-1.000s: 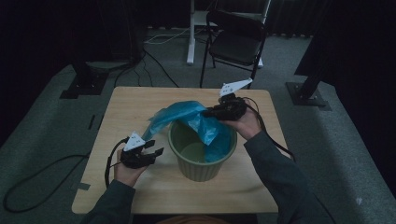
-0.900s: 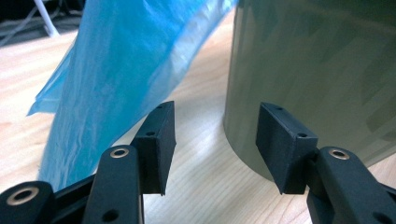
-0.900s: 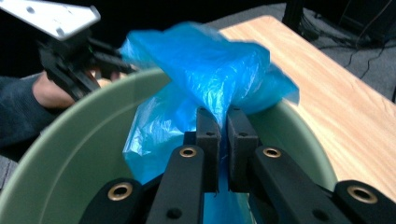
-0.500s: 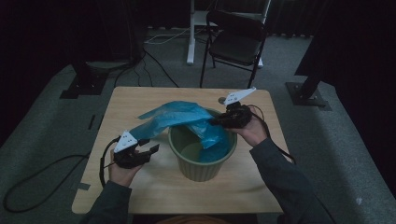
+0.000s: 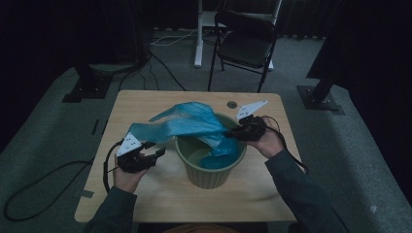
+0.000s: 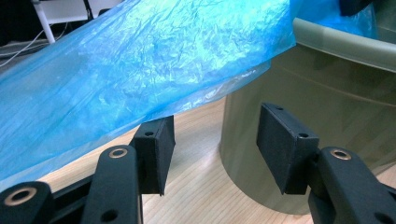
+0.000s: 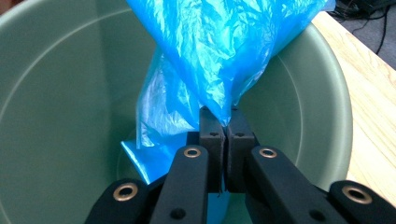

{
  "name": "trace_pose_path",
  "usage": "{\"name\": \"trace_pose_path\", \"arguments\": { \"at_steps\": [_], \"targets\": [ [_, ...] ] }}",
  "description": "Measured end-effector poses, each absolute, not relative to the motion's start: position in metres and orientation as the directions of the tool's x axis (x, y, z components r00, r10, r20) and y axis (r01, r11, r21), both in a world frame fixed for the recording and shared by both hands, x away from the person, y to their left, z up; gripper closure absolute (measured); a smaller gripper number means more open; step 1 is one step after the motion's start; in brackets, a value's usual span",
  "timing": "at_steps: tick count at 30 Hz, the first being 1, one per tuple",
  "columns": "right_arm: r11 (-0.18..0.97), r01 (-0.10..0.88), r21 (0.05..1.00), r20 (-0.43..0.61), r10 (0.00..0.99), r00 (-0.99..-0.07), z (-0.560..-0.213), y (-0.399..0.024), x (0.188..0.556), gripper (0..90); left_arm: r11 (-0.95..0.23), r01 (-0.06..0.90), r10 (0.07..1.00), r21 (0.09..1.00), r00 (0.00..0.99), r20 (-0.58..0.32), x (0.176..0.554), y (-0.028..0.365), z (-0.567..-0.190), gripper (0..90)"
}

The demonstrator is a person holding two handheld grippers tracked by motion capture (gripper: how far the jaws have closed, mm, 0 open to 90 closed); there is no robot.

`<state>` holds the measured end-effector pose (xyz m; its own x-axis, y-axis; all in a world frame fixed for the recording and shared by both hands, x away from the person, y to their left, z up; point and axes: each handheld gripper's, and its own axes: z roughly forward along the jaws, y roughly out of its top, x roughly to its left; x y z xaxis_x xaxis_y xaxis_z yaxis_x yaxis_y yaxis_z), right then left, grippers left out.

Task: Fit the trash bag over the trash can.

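A blue plastic bag [image 5: 187, 124] stretches across the top of a green bin [image 5: 211, 172] that stands on the wooden table [image 5: 160, 204], a little right of the table's middle; one end of the bag hangs down inside the bin and gathers at its bottom, the other runs out over the bin's left rim toward the left gripper [image 5: 150, 156].

The right gripper [image 7: 223, 133] sits over the bin's right rim; in the right gripper view its jaws are pressed together on a bunched fold of the bag, with the film fanning out above the pads and the bin's pale inner wall all around.

The left gripper is held just left of the bin, low over the table; in the left gripper view its jaws stand apart with bare table and the bin's outer wall between them — the bag's edge drapes above and across the left pad [image 6: 156, 149], and I cannot tell whether it rests on it; the pads do not clamp the film.

Beyond the far edge of the table stand a black folding chair [image 5: 248, 46] and a white post [image 5: 199, 34]; cables lie on the grey floor [image 5: 53, 141].
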<state>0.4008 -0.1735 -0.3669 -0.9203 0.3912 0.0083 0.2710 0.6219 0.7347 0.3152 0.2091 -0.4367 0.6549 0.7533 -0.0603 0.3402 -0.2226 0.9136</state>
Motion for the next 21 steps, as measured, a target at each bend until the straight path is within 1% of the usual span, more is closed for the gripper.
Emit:
{"name": "trace_pose_path", "arguments": {
  "at_steps": [1,3,6,7,8,10,11,12,16,21],
  "targets": [
    [0.622,0.271,0.735,0.009,0.390,-0.921,-0.367,-0.174,0.401,85.4,-0.225,0.338,0.753,0.914,0.655,-0.057,0.315,0.209,-0.437,46.9],
    [0.615,0.279,0.738,0.017,0.397,-0.918,-0.368,-0.174,0.402,74.3,-0.222,0.339,0.753,0.914,0.655,-0.060,0.315,0.209,-0.436,46.8],
    [0.603,0.274,0.749,0.032,0.380,-0.925,-0.368,-0.177,0.402,64.3,-0.221,0.340,0.754,0.914,0.654,-0.061,0.316,0.210,-0.436,46.8],
    [0.603,0.272,0.750,0.041,0.369,-0.929,-0.367,-0.178,0.401,62.4,-0.220,0.340,0.754,0.914,0.654,-0.062,0.316,0.210,-0.436,46.8],
    [0.603,0.272,0.750,0.041,0.369,-0.929,-0.367,-0.178,0.401,62.4,-0.220,0.340,0.754,0.914,0.654,-0.062,0.316,0.210,-0.436,46.8],
    [0.593,0.266,0.760,0.049,0.357,-0.933,-0.363,-0.181,0.398,54.8,-0.218,0.341,0.755,0.915,0.653,-0.063,0.317,0.210,-0.437,46.8],
    [0.593,0.266,0.760,0.049,0.357,-0.933,-0.363,-0.181,0.398,54.8,-0.218,0.341,0.755,0.915,0.653,-0.063,0.317,0.210,-0.437,46.8],
    [0.569,0.262,0.780,0.049,0.361,-0.931,-0.356,-0.182,0.397,52.9,-0.220,0.341,0.755,0.914,0.653,-0.062,0.317,0.209,-0.437,46.8],
    [0.544,0.262,0.797,0.052,0.371,-0.927,-0.349,-0.180,0.399,52.6,-0.222,0.342,0.753,0.913,0.655,-0.062,0.317,0.208,-0.437,46.8],
    [0.534,0.272,0.800,0.026,0.422,-0.906,-0.340,-0.164,0.410,55.0,-0.227,0.346,0.750,0.911,0.658,-0.063,0.317,0.208,-0.439,46.8]
  ]
}}
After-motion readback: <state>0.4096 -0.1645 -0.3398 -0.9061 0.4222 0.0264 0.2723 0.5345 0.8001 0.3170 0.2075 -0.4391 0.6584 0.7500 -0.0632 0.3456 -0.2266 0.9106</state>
